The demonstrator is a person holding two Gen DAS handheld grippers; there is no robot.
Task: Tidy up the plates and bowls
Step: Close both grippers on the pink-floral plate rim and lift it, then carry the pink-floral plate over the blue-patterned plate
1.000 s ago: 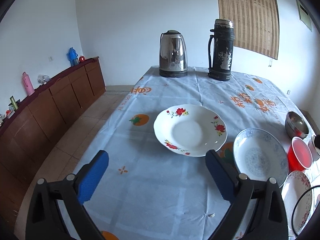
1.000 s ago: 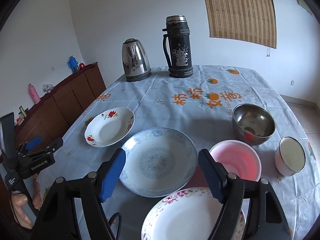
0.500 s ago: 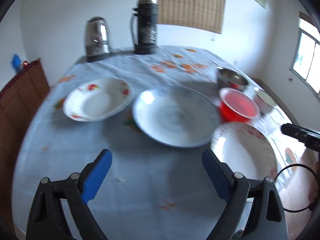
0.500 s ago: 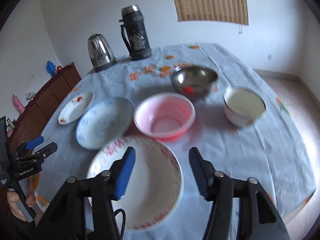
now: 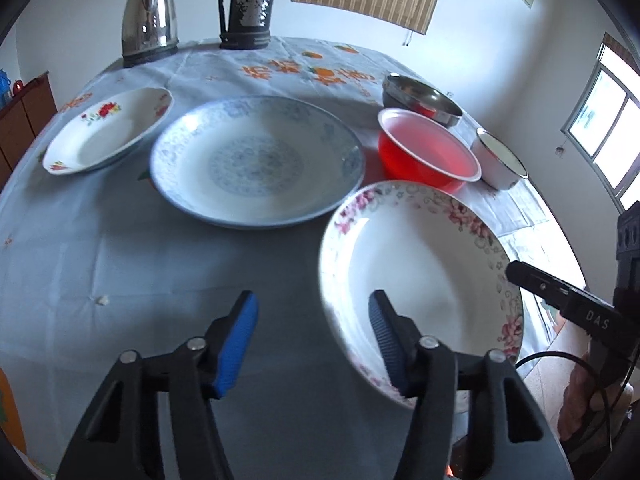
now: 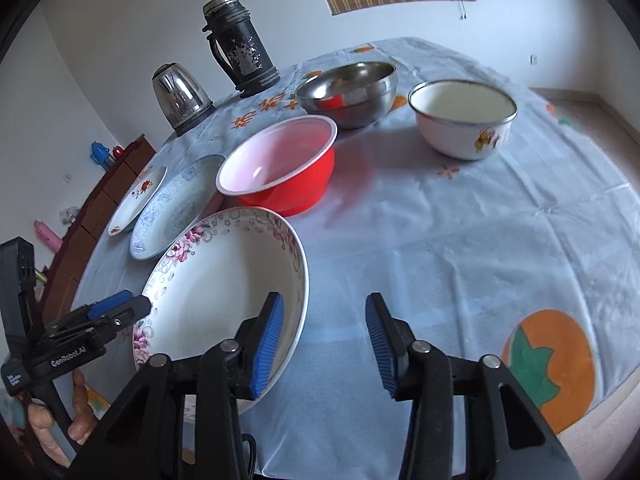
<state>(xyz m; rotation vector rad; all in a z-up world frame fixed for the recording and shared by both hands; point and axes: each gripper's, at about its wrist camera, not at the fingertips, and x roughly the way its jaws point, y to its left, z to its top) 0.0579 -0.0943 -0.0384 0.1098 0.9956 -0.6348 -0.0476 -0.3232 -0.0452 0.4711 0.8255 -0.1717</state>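
I am working over a table [image 6: 460, 240] under a pale blue cloth printed with orange fruit, white walls and a bamboo blind behind it.

Nearest me, at the bottom of the left wrist view, the left gripper [image 5: 312, 332] has its jaws closing, the near rim of the pink-flowered plate [image 5: 424, 272] passing between them; the right-hand pad sits inside the plate, the other outside, and neither seems to press yet. At the bottom of the right wrist view the right gripper [image 6: 324, 340] is closing likewise across the same plate's opposite rim [image 6: 224, 280], one pad over the well, the other over bare cloth. Nothing is held so far.

So I judge the step in hand to be a two-sided grasp of this plate (the largest of the flowered ones). The next move calls for both pads to meet the rim evenly before any lift, or the plate will tip.

Further off, centre left in the left view, lies the blue-patterned plate [image 5: 256, 160], just beside the first, a likely base for a stack. At the left edge is the red-flowered plate [image 5: 108, 136]. Right of centre stand the red bowl [image 5: 428, 156], the steel bowl [image 5: 420, 98] and the white enamel bowl [image 5: 498, 160], close together.

Farthest, top left, the kettle [image 5: 150, 20] and dark flask [image 5: 248, 4].
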